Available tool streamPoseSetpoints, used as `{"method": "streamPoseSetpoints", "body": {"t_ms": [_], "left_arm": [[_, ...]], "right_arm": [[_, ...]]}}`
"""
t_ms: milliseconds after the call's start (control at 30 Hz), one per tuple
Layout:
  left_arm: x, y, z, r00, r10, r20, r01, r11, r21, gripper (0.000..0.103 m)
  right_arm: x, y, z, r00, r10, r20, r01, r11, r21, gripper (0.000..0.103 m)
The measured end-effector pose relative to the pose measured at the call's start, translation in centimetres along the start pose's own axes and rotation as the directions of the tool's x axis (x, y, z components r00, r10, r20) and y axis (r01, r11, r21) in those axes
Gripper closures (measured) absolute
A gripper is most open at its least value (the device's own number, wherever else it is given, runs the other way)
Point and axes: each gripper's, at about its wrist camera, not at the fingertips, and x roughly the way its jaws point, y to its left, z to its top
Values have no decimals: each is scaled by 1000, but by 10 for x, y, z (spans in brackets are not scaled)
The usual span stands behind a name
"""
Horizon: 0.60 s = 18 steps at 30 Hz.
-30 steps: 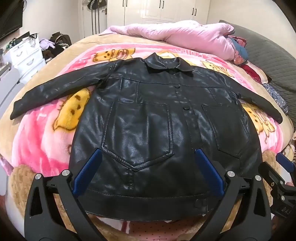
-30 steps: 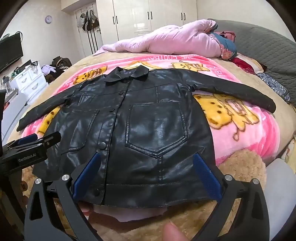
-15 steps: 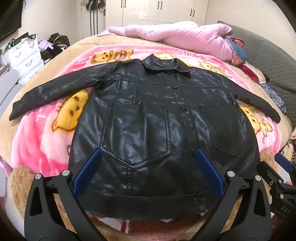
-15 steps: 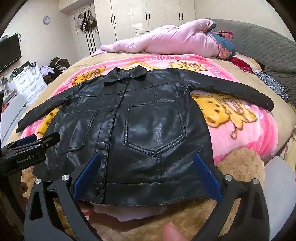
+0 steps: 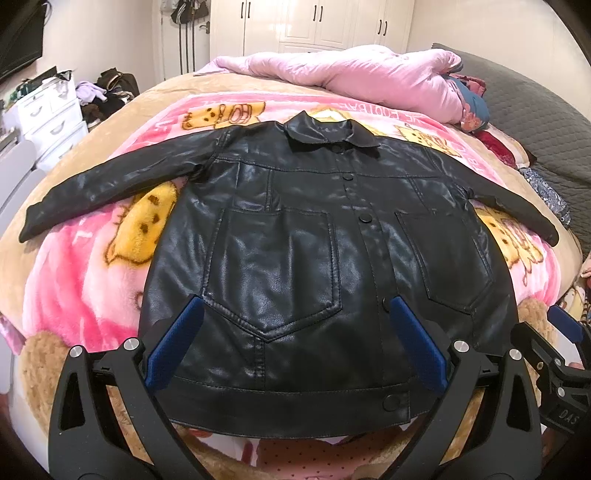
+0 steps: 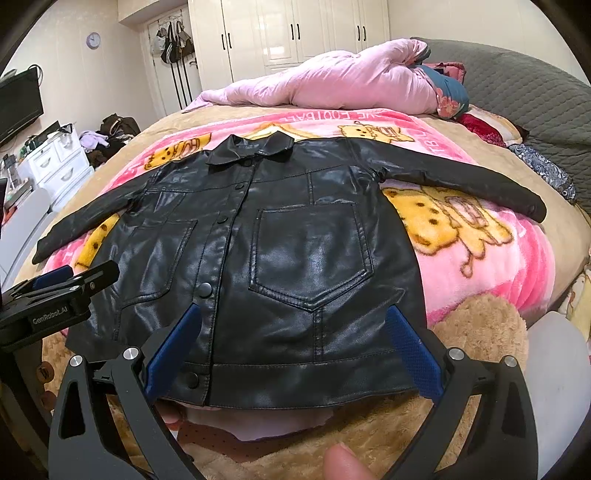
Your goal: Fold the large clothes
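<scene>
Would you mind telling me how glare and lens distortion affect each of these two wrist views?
Left wrist view: room light throws bright sheen on the black jacket chest pocket, fisheye bows the bed into a dome, corners vignetted black. Right wrist view: similar glare on the jacket's pocket, a blurred fingertip at the bottom edge, wardrobe doors curve.

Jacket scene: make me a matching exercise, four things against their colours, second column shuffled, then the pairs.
Things:
1. jacket
2. quilt
3. drawer unit
4. pads of the left hand-held gripper

Colours:
A. white
B. blue
C. black
D. pale pink

Pairs: 1-C, 2-D, 3-A, 4-B
</scene>
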Motion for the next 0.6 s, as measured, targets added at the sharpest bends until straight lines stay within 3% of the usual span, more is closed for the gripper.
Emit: {"method": "streamPoseSetpoints", "body": {"t_ms": [600], "left_arm": [[-1, -1, 4, 1000, 4, 5, -4, 1000, 3, 9]], "right_arm": [[0, 2, 1, 1000, 0, 1, 0, 1000, -6, 4]]}}
